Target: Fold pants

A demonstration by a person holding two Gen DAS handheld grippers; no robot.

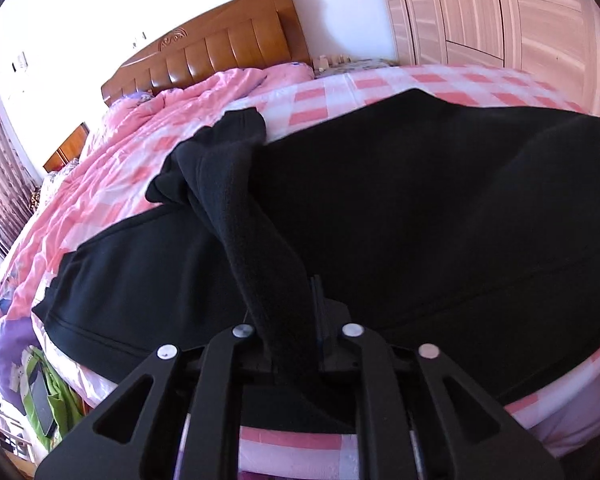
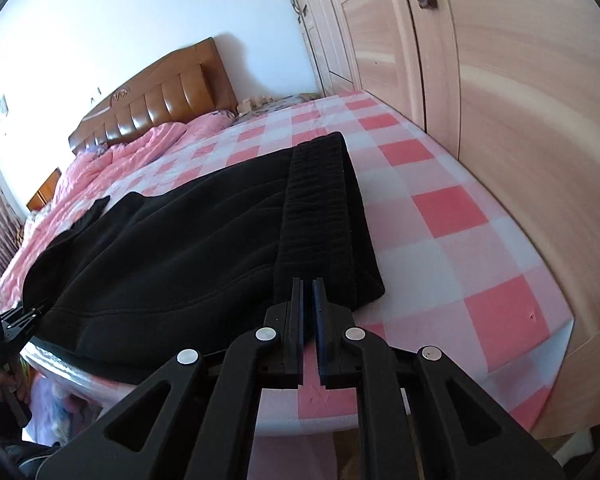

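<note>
Black pants lie spread on the pink checked bed sheet. My left gripper is shut on a strip of the pants' fabric, a leg or cuff end, lifted and stretched back over the rest. In the right wrist view the pants lie flat with the ribbed waistband at the right. My right gripper is nearly shut with nothing between its pads, just at the waistband's near corner. The left gripper shows at the far left.
A wooden headboard and a rumpled pink quilt lie at the far end of the bed. A wardrobe stands close along the bed's right side. Bags and clutter sit on the floor at the left.
</note>
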